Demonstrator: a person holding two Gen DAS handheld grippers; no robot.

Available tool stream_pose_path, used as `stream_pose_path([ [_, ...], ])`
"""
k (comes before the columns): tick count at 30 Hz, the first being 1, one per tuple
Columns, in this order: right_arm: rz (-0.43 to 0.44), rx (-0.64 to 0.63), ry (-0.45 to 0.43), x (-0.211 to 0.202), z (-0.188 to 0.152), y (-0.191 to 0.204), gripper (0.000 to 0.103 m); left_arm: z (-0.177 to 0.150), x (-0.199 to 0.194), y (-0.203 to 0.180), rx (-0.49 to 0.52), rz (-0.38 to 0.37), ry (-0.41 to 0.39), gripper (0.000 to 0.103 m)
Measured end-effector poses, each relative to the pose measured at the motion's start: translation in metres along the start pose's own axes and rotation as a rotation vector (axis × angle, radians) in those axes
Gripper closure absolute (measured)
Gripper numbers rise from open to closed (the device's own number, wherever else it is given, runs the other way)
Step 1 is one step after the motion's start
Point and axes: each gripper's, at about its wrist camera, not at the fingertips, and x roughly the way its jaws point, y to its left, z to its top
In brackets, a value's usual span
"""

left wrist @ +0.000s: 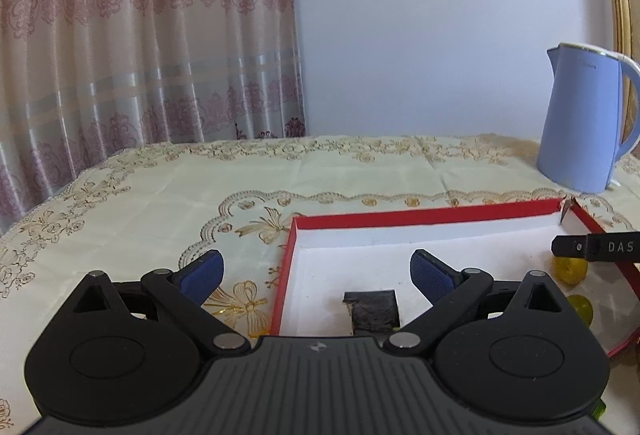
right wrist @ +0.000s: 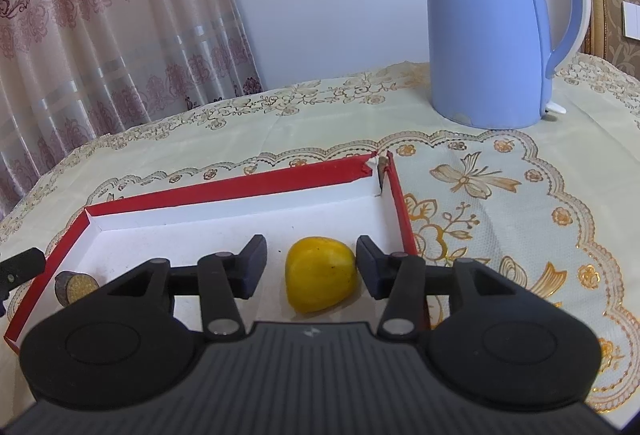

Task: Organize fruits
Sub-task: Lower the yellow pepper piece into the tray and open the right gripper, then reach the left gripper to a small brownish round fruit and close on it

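A shallow red box with a white inside (left wrist: 400, 219) (right wrist: 224, 191) lies on the table. My right gripper (right wrist: 311, 267) is open around a yellow fruit (right wrist: 320, 279) that rests on the box floor at its right end. The right finger pad (right wrist: 370, 267) is close to the fruit; the left one stands apart. A dark cut piece with a speckled face (right wrist: 74, 287) (left wrist: 374, 309) lies at the box's left end. My left gripper (left wrist: 316, 275) is open and empty over the box's left edge, the dark piece just below it. In the left wrist view, yellow fruit (left wrist: 570, 269) shows under the right gripper's finger (left wrist: 592, 247).
A blue electric kettle (right wrist: 492, 23) (left wrist: 580, 123) stands behind the box at the right. An embroidered cream tablecloth (right wrist: 500, 203) covers the table. A patterned curtain (left wrist: 140, 35) hangs behind the left side, a white wall behind the middle.
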Motion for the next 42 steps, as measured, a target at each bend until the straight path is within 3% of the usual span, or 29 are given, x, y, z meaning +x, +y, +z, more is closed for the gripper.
stream_pose_path([
  [2, 0.006, -0.001, -0.012, -0.002, 0.001, 0.000, 0.055, 0.000, -0.002, -0.001, 0.005, 0.026, -0.022, 0.003],
  [5, -0.001, -0.010, -0.056, -0.010, 0.000, 0.002, 0.038, -0.001, -0.003, -0.004, 0.023, 0.054, -0.037, 0.002],
  [13, -0.005, -0.049, -0.143, -0.024, 0.000, 0.007, 0.007, -0.004, 0.002, -0.012, 0.076, 0.103, -0.037, 0.002],
  [33, 0.016, -0.033, -0.108, -0.022, -0.002, 0.007, 0.004, -0.005, 0.012, -0.006, 0.029, 0.078, 0.038, 0.002],
  [42, 0.023, -0.052, -0.117, -0.024, -0.002, 0.010, 0.005, -0.007, -0.006, -0.005, 0.021, 0.044, 0.069, 0.002],
])
